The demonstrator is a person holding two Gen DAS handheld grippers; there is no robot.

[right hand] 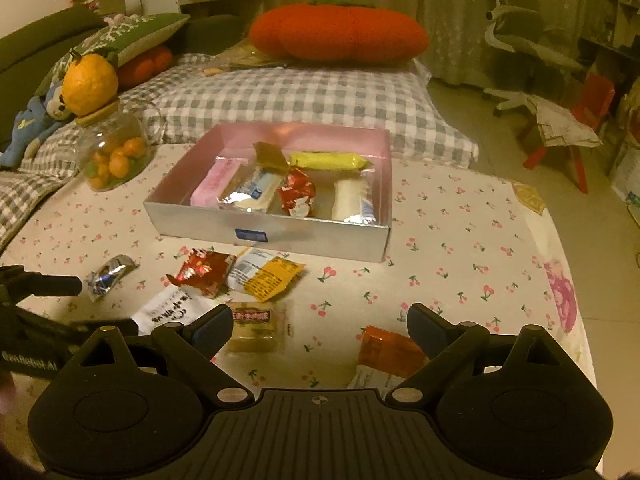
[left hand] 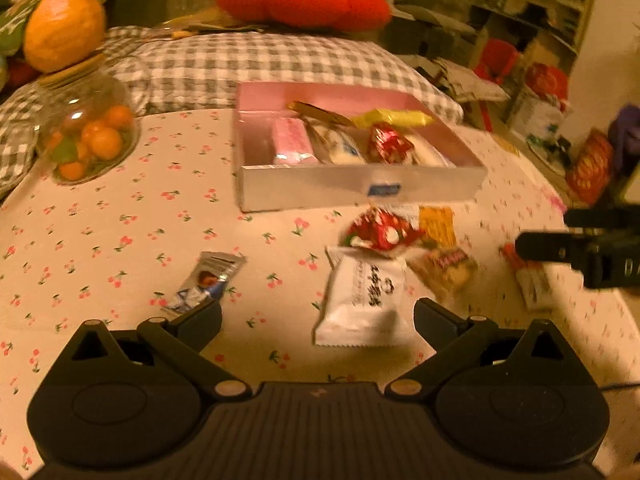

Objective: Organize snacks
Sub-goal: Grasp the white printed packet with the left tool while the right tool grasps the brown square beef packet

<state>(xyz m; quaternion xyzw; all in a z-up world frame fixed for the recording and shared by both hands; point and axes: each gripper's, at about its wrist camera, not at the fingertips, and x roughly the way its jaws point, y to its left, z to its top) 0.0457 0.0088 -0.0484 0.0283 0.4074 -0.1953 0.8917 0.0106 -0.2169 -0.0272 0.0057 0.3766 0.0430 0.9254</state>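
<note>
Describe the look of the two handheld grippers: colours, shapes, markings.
Both are matte black plastic. The left gripper has a ribbed centre plate, two round housings, triangular cut-outs and linkage arms with pale metal pivot pins; its fingers are black. The right gripper has the same build, with a small crosshair mark on the plate and bluish pads on its fingers. White lettering runs along the left gripper's side, seen from the right wrist view.

My left gripper (left hand: 318,316) and right gripper (right hand: 320,326) are matte black, ribbed at the centre, with brass-coloured pivot pins; the right one's pads (right hand: 212,326) look blue.
</note>
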